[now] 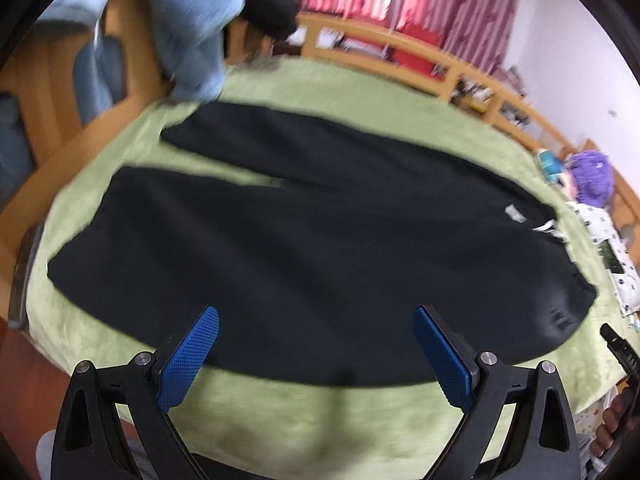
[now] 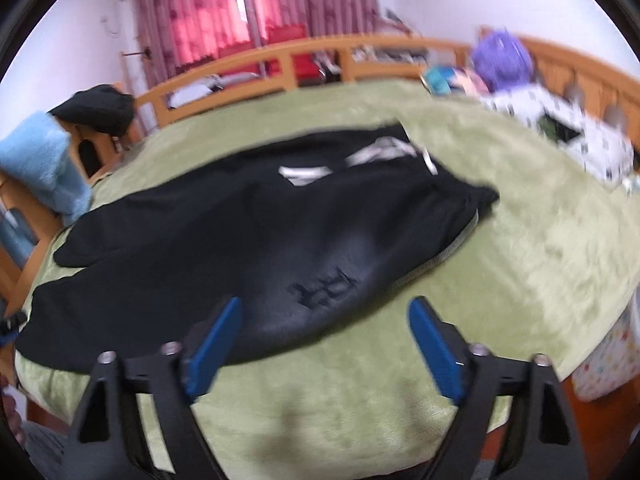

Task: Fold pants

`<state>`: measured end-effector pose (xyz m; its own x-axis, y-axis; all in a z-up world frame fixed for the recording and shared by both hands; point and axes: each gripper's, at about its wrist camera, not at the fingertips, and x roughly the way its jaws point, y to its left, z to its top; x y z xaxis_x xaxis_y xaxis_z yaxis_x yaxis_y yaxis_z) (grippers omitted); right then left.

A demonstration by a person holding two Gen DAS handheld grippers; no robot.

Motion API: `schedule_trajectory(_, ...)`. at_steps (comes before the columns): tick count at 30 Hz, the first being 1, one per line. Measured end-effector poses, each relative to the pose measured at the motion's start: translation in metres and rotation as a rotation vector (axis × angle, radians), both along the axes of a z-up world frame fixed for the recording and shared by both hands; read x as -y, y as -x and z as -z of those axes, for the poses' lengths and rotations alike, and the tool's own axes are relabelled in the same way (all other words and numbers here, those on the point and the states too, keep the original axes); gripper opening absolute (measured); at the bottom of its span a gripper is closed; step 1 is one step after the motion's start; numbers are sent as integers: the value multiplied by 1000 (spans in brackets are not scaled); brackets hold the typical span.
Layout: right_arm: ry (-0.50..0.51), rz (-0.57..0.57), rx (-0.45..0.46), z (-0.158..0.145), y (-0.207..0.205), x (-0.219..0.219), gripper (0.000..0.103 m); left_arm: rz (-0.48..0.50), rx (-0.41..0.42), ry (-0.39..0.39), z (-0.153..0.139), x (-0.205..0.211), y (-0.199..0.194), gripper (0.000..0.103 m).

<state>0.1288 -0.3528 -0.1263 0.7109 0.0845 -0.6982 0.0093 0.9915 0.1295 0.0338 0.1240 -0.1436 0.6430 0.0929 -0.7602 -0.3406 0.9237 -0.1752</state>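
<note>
Left gripper (image 1: pixel 316 322) jaws are held wide apart, nothing between the blue pads (image 1: pixel 192 360). Right gripper (image 2: pixel 324 314) jaws are also parted and empty. Black pants (image 1: pixel 280 248) are spread flat on the green blanket (image 1: pixel 320 84), legs split, just beyond both grippers. Wooden bed frame (image 1: pixel 472 68) is seen behind.

pants (image 1: pixel 304 248): black, white drawstrings, dark lettering near waist | blanket (image 1: pixel 304 412): pale green | gripper pads (image 1: pixel 188 360): blue with fine dotted texture, on black frames | curtains (image 2: pixel 224 12): pink-red, darker motifs | bed rail (image 2: pixel 256 64): honey-orange wood | plush (image 2: pixel 500 58): purple | towel (image 2: pixel 40 160): light blue, fluffy
</note>
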Motion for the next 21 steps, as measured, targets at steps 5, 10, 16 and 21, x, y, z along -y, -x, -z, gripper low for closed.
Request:
schedule_trajectory(5, -124, 65, -114, 46, -34, 37, 66, -48, -57, 52, 33, -23, -1, 96)
schedule_trajectory(10, -156, 85, -118, 62, -58, 49, 64, -101, -38, 158, 48, -35, 16, 96)
schedule_trajectory(16, -159, 115, -142, 82, -92, 55, 64, -200, -37, 270, 73, -64, 34, 96)
schedule_trajectory(21, -164, 156, -126, 93, -114, 60, 65, -214, -9, 231, 75, -66, 18, 96)
